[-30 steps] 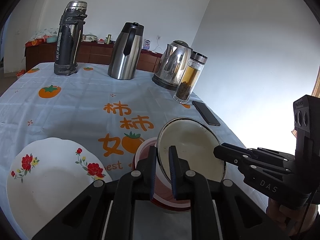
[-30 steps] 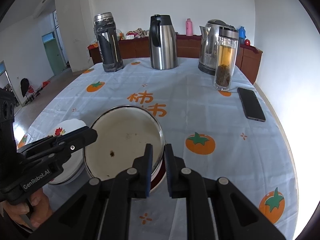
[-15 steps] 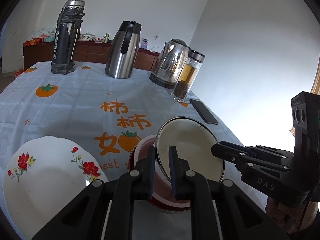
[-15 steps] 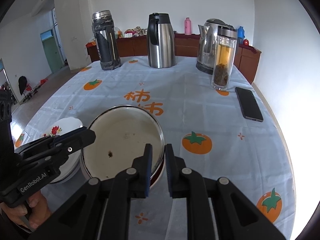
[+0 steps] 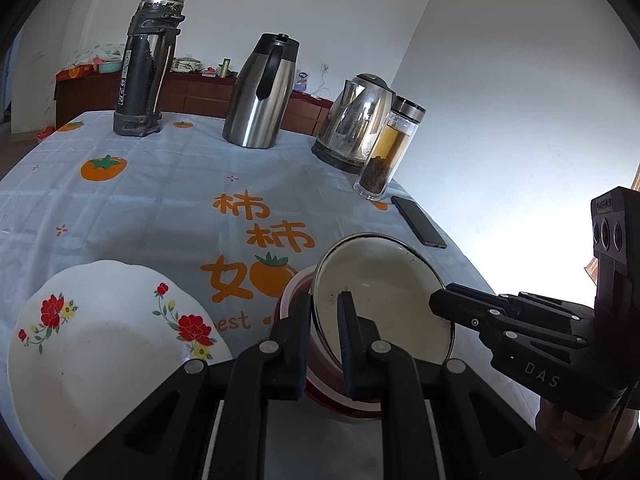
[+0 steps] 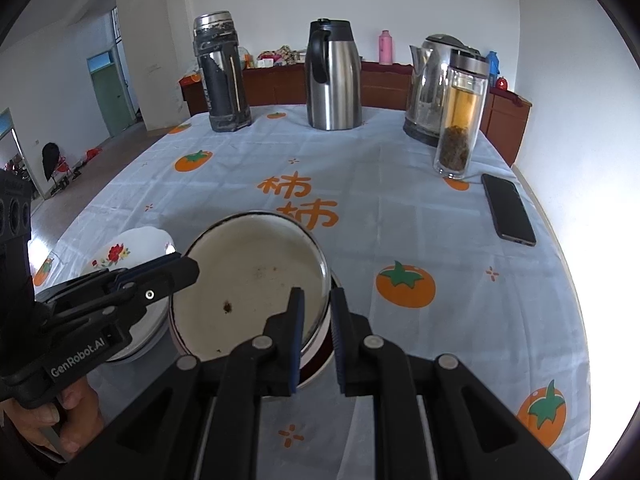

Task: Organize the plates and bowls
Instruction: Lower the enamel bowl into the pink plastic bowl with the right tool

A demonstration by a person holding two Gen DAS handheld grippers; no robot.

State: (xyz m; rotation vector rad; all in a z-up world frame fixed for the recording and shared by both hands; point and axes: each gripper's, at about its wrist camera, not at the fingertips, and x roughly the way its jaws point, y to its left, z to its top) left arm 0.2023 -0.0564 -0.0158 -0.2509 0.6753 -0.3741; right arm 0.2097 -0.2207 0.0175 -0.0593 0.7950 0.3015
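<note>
1. A white-walled room holds a table (image 6: 400, 208) under a pale blue cloth printed with orange persimmons and orange characters; a dark wooden sideboard (image 6: 380, 80) runs along the far wall.
2. At the table's far end stand a dark worn thermos (image 6: 222, 72), a steel carafe (image 6: 334, 76), a steel electric kettle (image 6: 426, 88) and a glass tea bottle (image 6: 460, 112) with leaves at its bottom. A black phone (image 6: 508, 208) lies flat near the right edge.
3. Near the front, a cream enamel bowl (image 5: 384, 292) with a dark rim sits tilted inside a red bowl (image 5: 296, 292), which rests on the cloth.
4. The left gripper (image 5: 324, 320) is clamped narrow on the enamel bowl's near-left rim, one finger inside and one outside.
5. The right gripper (image 6: 316, 312) pinches the same bowl's right rim in the same way, jaws close together.
6. Only the left wrist view shows the white floral plate (image 5: 100, 340) in full, lying just left of the bowls, and the red bowl's side below the enamel one.
7. Only the right wrist view shows the doorway (image 6: 110, 92) and hall at left, dark specks inside the enamel bowl, and a person's fingers (image 6: 72, 404) around the left gripper's handle.
8. Each view catches the other gripper reaching in from the side.
</note>
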